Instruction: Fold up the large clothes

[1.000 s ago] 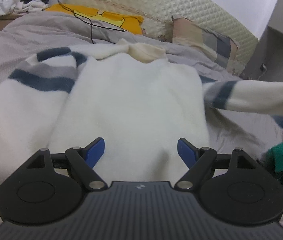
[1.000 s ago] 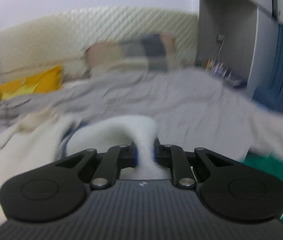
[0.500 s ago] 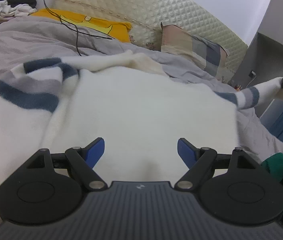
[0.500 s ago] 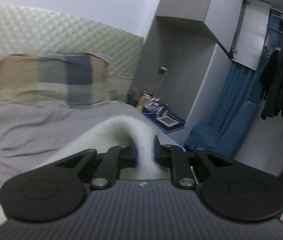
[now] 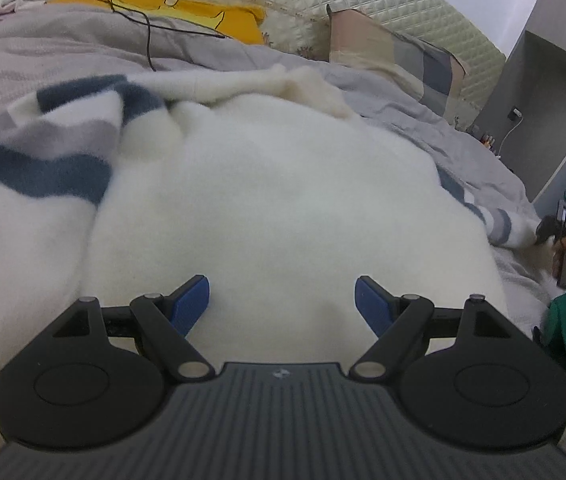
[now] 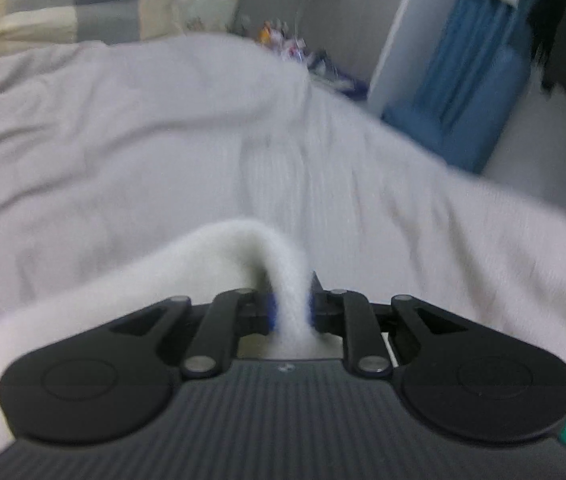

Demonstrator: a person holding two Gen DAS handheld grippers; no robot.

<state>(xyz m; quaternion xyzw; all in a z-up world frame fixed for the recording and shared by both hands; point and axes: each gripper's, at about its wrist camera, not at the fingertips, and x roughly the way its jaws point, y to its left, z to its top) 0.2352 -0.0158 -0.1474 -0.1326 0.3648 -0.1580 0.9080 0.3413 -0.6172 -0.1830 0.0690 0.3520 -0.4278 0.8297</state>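
The fluffy white sweater with blue and grey stripes runs off the left edge of the left wrist view, and its near hem is hidden behind the black body of the left gripper. Its far right sleeve ends where the distant right gripper covers the cuff; that gripper is too small there to make out its jaws. The crumpled green garment is cut by the right edge. The right wrist view is smeared by motion blur: the grey bedsheet, the small items on the far bedside shelf and the blue curtain cannot be read in detail. The pinched white fabric disappears behind the gripper body.
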